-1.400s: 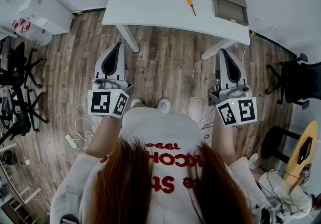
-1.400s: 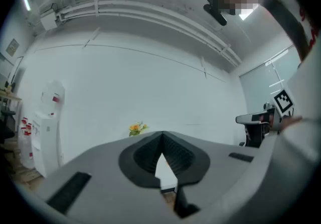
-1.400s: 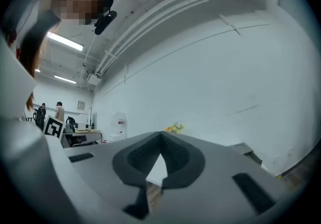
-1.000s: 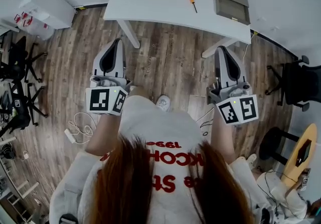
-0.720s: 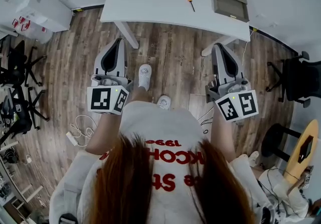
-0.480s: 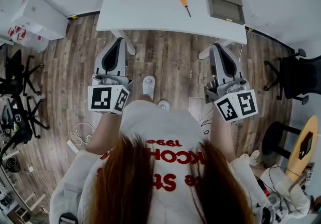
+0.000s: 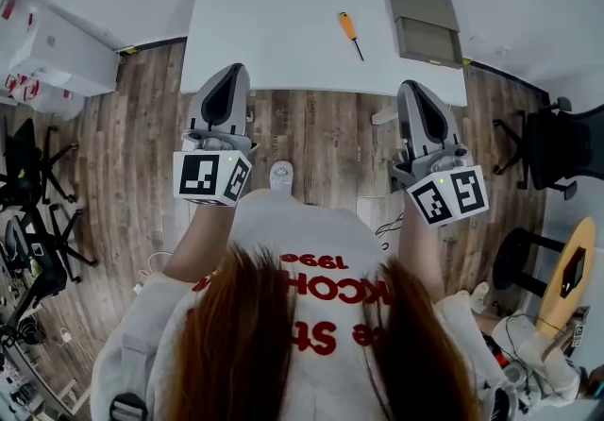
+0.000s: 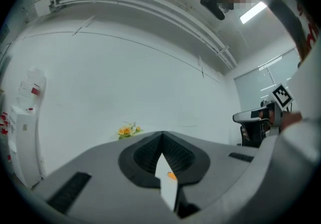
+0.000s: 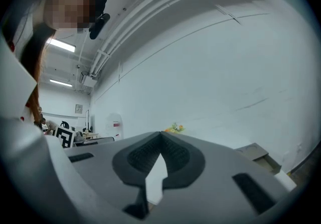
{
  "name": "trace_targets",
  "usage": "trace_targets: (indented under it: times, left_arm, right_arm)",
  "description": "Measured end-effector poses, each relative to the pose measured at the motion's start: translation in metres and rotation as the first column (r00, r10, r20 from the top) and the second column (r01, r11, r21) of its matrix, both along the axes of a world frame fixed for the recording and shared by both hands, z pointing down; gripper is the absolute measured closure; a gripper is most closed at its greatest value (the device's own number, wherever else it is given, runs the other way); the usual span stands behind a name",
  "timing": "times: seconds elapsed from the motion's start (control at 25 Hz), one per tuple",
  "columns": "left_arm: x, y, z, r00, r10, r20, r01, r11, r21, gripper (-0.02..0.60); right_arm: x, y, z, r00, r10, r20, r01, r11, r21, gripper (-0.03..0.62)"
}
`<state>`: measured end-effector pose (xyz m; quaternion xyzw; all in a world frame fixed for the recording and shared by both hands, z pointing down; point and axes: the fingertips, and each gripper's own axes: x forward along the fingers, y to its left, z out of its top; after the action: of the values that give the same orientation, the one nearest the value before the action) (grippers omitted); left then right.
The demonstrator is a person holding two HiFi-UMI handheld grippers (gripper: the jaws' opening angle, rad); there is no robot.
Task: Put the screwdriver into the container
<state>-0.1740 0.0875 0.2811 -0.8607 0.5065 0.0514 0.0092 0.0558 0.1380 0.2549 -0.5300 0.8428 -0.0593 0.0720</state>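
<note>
An orange-handled screwdriver [image 7: 350, 32] lies on the white table [image 7: 283, 23], its thin shaft pointing toward the near edge. To its right stands the grey-brown container [image 7: 423, 8], a flat open box. My left gripper [image 7: 230, 70] hangs over the table's near edge, left of the screwdriver, jaws shut and empty. My right gripper [image 7: 413, 86] is shut and empty just short of the edge, below the container. In the left gripper view a bit of the orange handle [image 8: 171, 177] shows past the shut jaws [image 8: 161, 135]. The right gripper view shows the container [image 9: 256, 152] at right.
Office chairs stand at the left [image 7: 28, 164] and right [image 7: 557, 141] on the wooden floor. White boxes [image 7: 52, 42] sit at the far left. A small bunch of flowers [image 8: 128, 130] stands at the table's far edge. The person's shoe [image 7: 279, 174] is under the table edge.
The person has stepped toward the table, so both grippers have come up to its near edge. Both jaws stay shut and empty; screwdriver and container lie as before.
</note>
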Motion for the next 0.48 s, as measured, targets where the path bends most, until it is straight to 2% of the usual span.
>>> trace_targets:
  times: [0.48]
  left_arm:
    - [-0.016,-0.077,-0.003,0.998,0.068,-0.010,-0.068,0.998,0.014,0.575]
  right_arm:
    - [-0.025,-0.069,-0.006,0.999,0.041,0.019,-0.041,0.999,0.015,0.589]
